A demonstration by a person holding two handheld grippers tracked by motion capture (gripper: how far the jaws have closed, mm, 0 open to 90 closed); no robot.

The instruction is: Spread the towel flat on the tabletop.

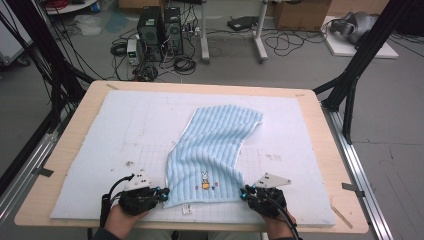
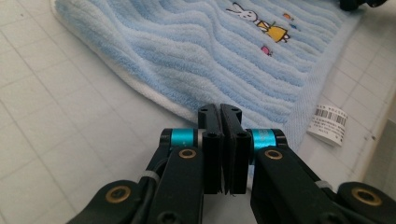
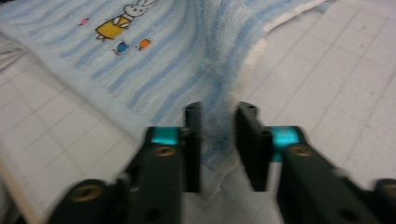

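Observation:
A light blue ribbed towel (image 1: 215, 145) with a small rabbit picture (image 1: 205, 179) lies slightly askew on the white gridded mat (image 1: 125, 130). My left gripper (image 1: 165, 192) sits at the towel's near left corner. In the left gripper view its jaws (image 2: 220, 112) are pressed together right at the corner of the towel (image 2: 187, 51). My right gripper (image 1: 243, 191) is at the near right corner. In the blurred right gripper view its jaws (image 3: 219, 112) have a bunched fold of the towel (image 3: 154, 70) between them, and the cloth rises in a ridge toward them.
A white barcode label (image 1: 187, 210) hangs off the towel's near hem, between the two grippers. The mat covers a wooden table (image 1: 320, 145). Black frame poles, computers and cables stand on the floor beyond the far edge.

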